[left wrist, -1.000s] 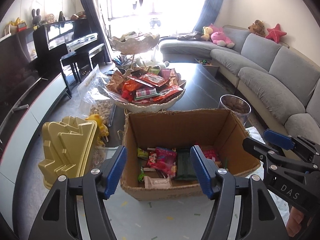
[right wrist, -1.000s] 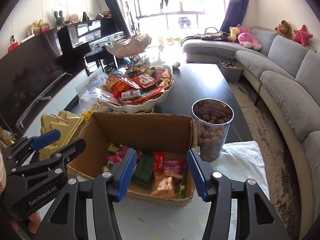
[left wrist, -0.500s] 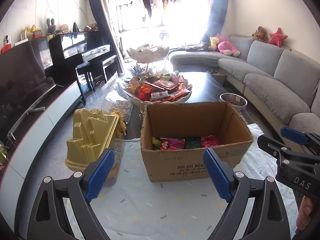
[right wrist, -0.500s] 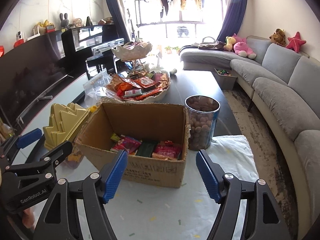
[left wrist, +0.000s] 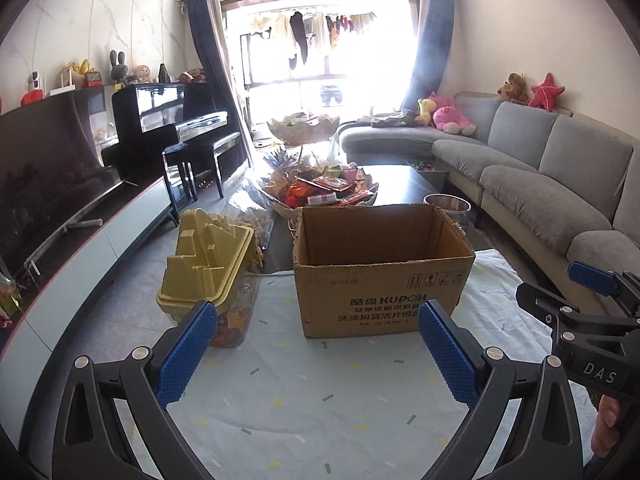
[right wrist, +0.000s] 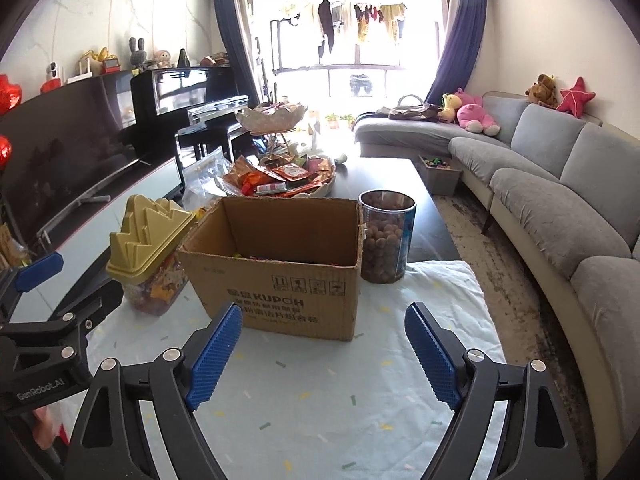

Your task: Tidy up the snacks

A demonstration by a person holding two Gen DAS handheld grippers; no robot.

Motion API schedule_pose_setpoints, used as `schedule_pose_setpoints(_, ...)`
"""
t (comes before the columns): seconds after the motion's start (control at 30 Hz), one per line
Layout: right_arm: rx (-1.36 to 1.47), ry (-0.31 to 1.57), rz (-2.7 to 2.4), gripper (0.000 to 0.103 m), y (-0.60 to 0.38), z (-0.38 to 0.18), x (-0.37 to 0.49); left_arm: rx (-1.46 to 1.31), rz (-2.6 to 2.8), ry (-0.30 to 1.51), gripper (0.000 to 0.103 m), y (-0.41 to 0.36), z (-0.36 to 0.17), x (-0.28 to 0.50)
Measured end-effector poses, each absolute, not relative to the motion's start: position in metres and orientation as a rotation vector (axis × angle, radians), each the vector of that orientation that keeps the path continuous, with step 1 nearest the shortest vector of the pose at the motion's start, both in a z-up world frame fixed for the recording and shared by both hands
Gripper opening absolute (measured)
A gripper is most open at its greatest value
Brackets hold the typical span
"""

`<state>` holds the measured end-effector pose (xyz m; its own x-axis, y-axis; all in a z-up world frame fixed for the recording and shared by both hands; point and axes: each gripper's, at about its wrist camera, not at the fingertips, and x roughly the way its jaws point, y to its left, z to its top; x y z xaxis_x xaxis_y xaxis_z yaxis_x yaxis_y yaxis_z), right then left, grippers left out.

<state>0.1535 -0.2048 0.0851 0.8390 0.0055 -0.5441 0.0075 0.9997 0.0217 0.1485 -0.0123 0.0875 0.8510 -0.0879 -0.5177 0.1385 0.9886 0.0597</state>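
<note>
An open cardboard box (left wrist: 380,272) (right wrist: 280,272) stands on the pale cloth; a few snack packets barely show over its rim in the right wrist view. Behind it a white shell-shaped bowl (left wrist: 324,196) (right wrist: 280,178) is heaped with snack packets. My left gripper (left wrist: 316,344) hovers over the cloth in front of the box, its jaws opening wide with nothing between them. My right gripper (right wrist: 322,350) is beside it, jaws also opening, empty. Each gripper shows at the edge of the other's view: the right (left wrist: 588,320), the left (right wrist: 44,312).
A clear jar with a gold castle-shaped lid (left wrist: 208,256) (right wrist: 148,236) stands left of the box. A cylinder of brown nuts (right wrist: 386,236) stands to its right. A grey sofa (left wrist: 540,184) runs along the right, a TV cabinet (left wrist: 80,240) and piano (left wrist: 168,120) on the left.
Both grippers have drawn back from above the box toward the near edge of the cloth. Their jaws have spread wider. The box's inside has dropped out of sight.
</note>
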Motion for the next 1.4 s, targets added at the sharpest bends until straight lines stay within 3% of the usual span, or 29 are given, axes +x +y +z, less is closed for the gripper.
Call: schedule_pose_setpoints(1.4, 0.042, 0.494, -0.033, 0.089, -0.205, 0.091, 0.082, 0.087, -0.128, 0.437, 0.103, -0.012, 0.097, 0.083)
